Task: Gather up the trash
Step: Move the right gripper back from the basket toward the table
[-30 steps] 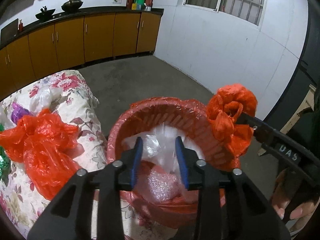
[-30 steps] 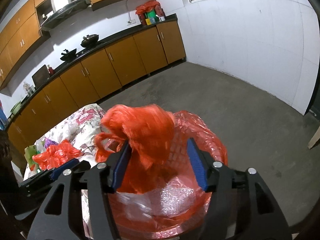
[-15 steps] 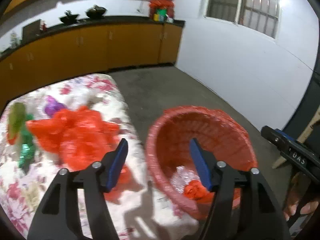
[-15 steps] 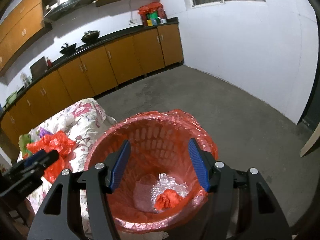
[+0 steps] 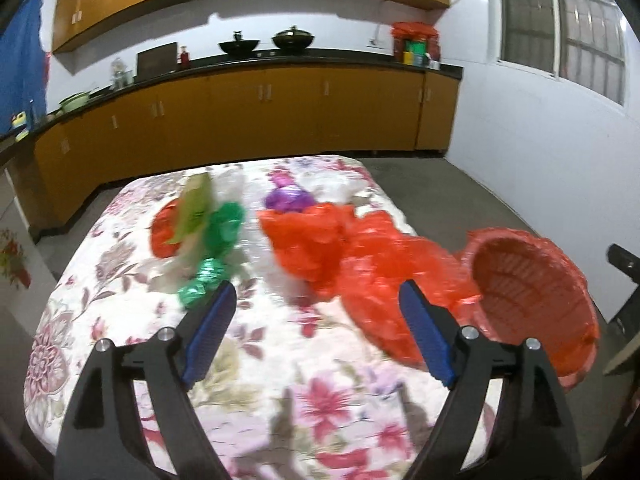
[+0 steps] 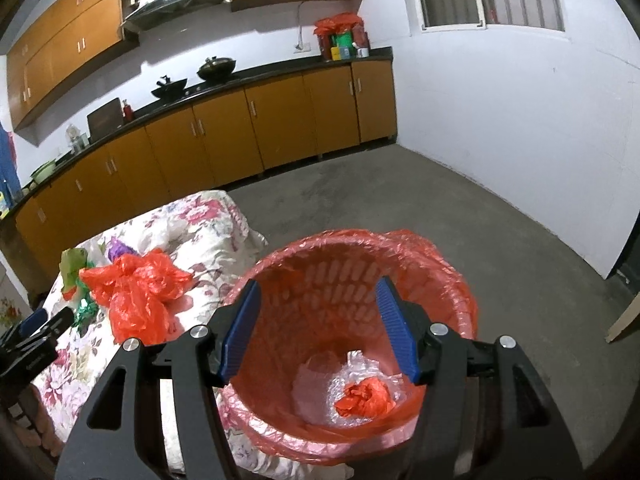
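Glossy crinkled plastic bag (image 5: pixel 320 240) on floral cloth (image 5: pixel 280 360); slatted plastic basket (image 6: pixel 460 292).

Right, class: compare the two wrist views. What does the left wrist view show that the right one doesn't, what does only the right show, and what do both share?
Only the left: the table's near flowered cloth under the open left tongs.

Only the right: the bin's inside, holding a red wad on clear wrap, below the open right tongs.

Both: red bags, green scraps, purple scrap, bin, table, cabinets.
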### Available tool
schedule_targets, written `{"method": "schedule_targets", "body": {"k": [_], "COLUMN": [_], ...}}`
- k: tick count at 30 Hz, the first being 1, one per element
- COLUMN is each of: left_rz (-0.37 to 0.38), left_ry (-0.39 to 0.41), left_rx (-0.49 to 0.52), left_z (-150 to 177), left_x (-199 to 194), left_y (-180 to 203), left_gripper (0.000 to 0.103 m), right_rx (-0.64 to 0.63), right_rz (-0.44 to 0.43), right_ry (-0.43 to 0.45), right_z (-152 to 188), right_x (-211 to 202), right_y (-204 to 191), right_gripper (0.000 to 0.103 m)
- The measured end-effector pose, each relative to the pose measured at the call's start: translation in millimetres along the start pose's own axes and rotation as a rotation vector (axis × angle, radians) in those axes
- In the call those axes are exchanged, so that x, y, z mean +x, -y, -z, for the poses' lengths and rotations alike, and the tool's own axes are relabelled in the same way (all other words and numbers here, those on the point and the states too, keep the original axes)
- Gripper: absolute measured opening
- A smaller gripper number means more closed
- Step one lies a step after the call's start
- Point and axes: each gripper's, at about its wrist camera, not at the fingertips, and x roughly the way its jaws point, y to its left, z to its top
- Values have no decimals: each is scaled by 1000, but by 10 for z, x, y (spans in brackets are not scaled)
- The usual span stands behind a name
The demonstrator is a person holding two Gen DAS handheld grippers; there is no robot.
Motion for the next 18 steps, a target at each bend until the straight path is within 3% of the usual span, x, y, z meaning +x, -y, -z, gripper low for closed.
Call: {"method": "schedule_targets", "body": {"k": [6, 18], "left_rz": [-25, -78], "left_ry": [36, 27], "left_rx": [-36, -42], "left_z": [-30, 1], "left_x": [-51, 225], "left_y": [-185, -254], "left_gripper": [82, 82], "right_rx": [2, -1], "right_rz": [38, 80], "right_ry": [16, 14], "right_z": [-20, 14], "right_x": [-19, 231], "right_y": [130, 344], "right_gripper": [61, 61]}}
